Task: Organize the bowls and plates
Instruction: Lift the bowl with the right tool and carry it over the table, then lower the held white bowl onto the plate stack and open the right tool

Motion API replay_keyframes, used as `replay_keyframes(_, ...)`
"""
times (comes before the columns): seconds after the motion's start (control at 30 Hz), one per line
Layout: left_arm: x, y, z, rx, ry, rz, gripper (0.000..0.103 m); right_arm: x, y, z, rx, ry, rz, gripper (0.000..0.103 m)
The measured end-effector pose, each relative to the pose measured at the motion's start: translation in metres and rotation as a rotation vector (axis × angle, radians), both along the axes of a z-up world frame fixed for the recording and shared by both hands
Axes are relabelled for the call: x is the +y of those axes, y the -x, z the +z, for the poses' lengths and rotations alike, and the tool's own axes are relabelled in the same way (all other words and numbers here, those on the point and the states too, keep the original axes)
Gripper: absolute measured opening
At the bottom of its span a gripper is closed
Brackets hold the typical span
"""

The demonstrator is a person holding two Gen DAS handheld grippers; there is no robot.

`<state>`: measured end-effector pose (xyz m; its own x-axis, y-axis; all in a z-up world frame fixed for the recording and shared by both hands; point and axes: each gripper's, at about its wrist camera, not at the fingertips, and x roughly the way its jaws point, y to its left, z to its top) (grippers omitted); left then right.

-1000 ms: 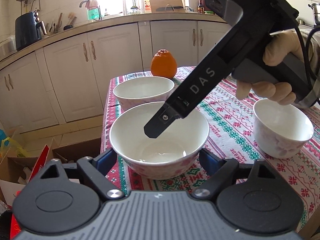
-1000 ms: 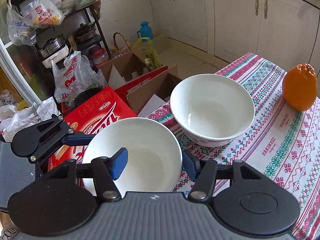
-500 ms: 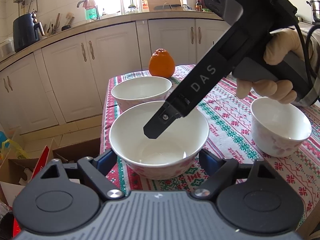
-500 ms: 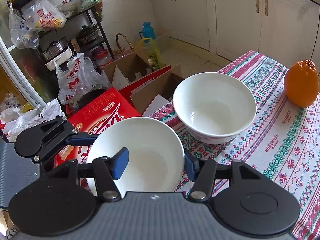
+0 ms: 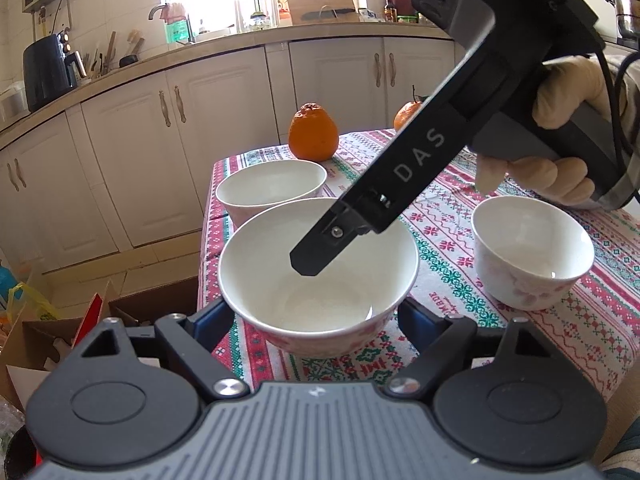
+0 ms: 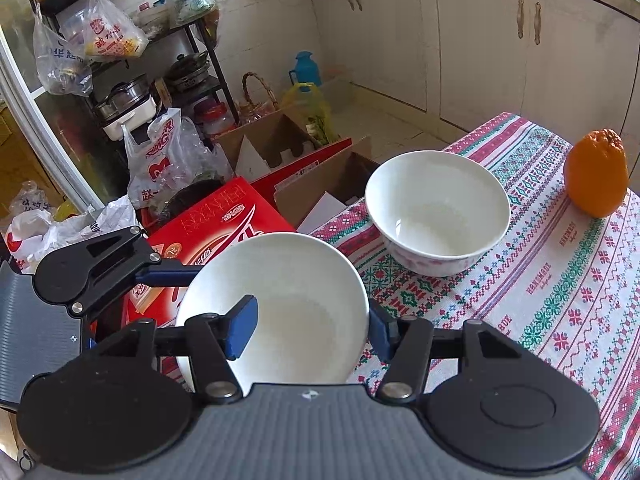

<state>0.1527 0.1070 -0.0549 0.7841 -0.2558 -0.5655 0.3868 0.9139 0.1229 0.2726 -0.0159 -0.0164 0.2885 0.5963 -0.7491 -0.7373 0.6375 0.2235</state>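
A white bowl [image 5: 316, 280] with a pink pattern hangs at the table's near left edge, partly over the floor. My left gripper [image 5: 314, 316] is shut on it, one blue pad on each side of its wall. My right gripper [image 6: 310, 332] is shut on the same bowl [image 6: 288, 304]; one pad is inside the rim and the other outside. Its finger [image 5: 320, 248] reaches down into the bowl. A second white bowl [image 5: 272, 184] [image 6: 436, 216] stands just behind on the tablecloth. A smaller white bowl [image 5: 528, 248] stands to the right.
The table has a red, green and white patterned cloth [image 5: 460, 280]. An orange fruit [image 5: 313, 132] [image 6: 596, 176] stands behind the far bowl, with another [image 5: 406, 116] further back. A red box [image 6: 224, 220] and open cardboard boxes [image 6: 320, 184] lie on the floor below the table edge.
Both grippers keep their hold on the bowl. In the left wrist view the far bowl, the orange and the small bowl have slid slightly to the left.
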Motion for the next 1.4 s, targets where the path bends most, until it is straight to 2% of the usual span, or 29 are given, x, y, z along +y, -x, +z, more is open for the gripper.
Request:
replay_keyframes(0.6, -0.029, 0.035, 0.032, -0.014, -0.051, -0.054, 0.088, -0.038, 0.051, 0.028, -0.053, -0.028, 0.004, 0.063)
replay_keyframes(0.97, -0.068, 0.037, 0.050, -0.068, -0.058, -0.149, 0.088, -0.090, 0.073, 0.049, -0.123, -0.036, -0.081, 0.063)
replay_keyframes(1.2, -0.098, 0.031, 0.044, -0.052, -0.029, -0.226, 0.088, -0.129, 0.079, 0.045, -0.120, -0.018, -0.165, 0.063)
replay_keyframes(1.4, -0.113, 0.026, 0.033, -0.005, -0.007, -0.262, 0.088, -0.150, 0.079, 0.033, -0.093, -0.007, -0.211, 0.063)
